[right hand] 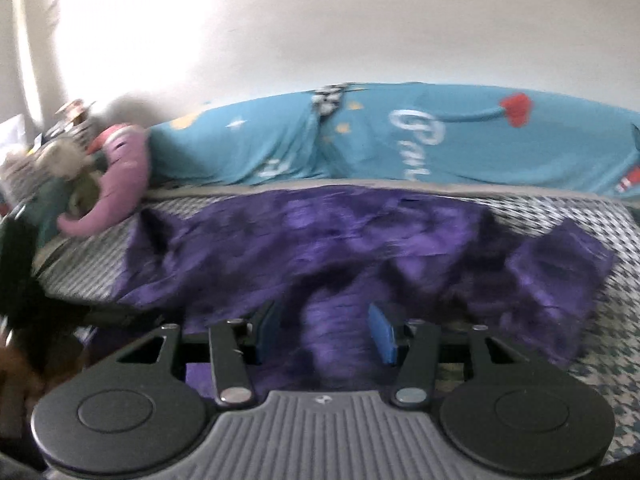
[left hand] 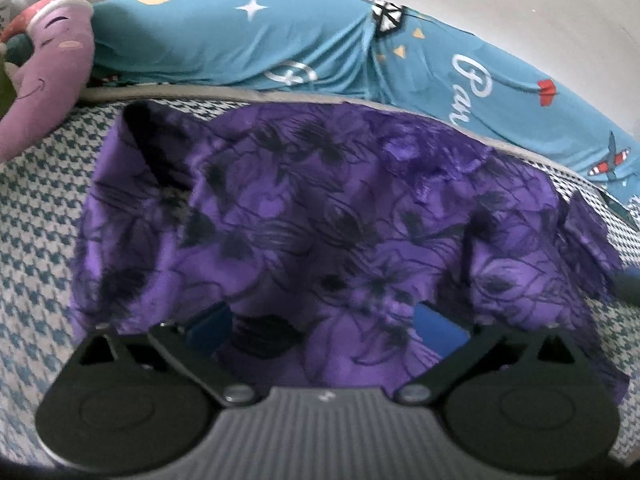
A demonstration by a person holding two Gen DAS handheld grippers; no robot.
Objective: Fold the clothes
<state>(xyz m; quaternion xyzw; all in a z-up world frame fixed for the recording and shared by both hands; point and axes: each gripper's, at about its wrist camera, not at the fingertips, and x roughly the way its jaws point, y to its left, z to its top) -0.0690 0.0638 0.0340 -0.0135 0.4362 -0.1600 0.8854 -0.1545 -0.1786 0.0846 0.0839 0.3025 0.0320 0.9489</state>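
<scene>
Houndstooth bedding [left hand: 36, 216] carries the purple flowered garment [left hand: 320, 216], spread rumpled before a blue printed pillow [left hand: 240, 36] and a plush toy [left hand: 48, 68]. Left claw [left hand: 324, 320] stands wide, cloth lying loose between its fingers. Right claw [right hand: 324, 332] stands half-wide around a bunched fold; grip unclear. Thin, slippery-looking fabric could slide and spoil the fold.

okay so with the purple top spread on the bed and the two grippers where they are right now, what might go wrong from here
1. The left gripper stands wide open with the purple top draped over it, so that edge may drop unevenly and crease.
2. In the right wrist view, cloth runs between the right gripper's blue pads, but whether they pinch it is unclear; a pull may slip off or drag the whole top.
3. The top's far edge nearly reaches the blue pillow; dragging could bunch it there.
</scene>
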